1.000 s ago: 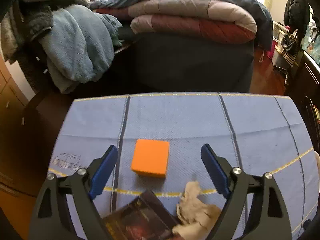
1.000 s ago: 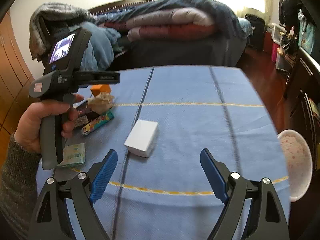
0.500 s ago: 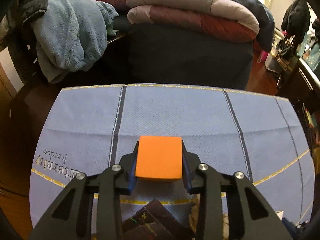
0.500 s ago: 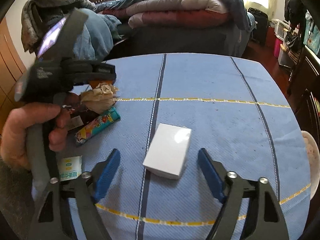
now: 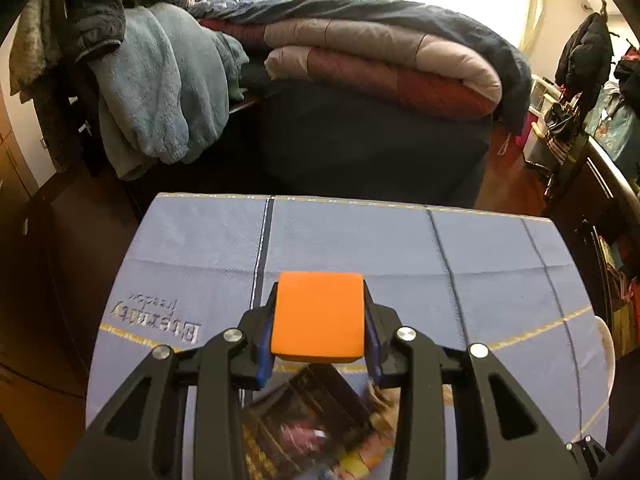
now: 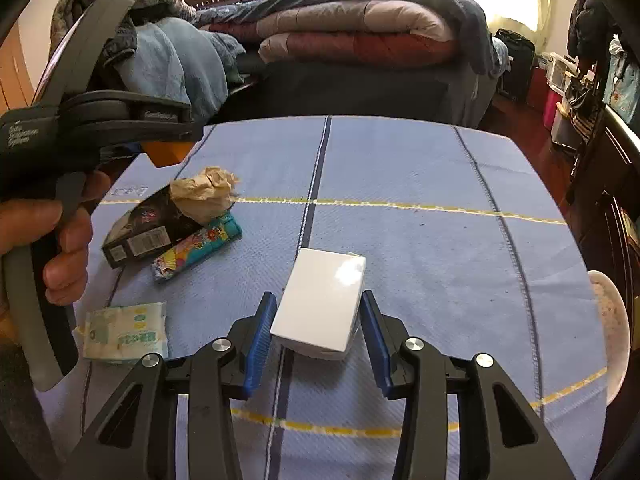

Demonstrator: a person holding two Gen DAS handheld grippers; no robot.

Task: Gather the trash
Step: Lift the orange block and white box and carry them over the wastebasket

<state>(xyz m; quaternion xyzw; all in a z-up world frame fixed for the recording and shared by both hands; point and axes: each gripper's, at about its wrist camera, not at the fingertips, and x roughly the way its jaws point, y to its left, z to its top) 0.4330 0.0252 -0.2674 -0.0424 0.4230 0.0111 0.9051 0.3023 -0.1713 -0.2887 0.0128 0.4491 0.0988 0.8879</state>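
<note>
Left claw (image 5: 319, 326) clamped, lifted; right claw (image 6: 318, 322) closing, pads not pressing.

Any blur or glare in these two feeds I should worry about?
Left wrist view: the dark packet and wrappers below the orange block are motion-smeared; window blown out. Right wrist view: sharp, with a glare patch on the white box; fisheye bends the tablecloth stripes.
</note>
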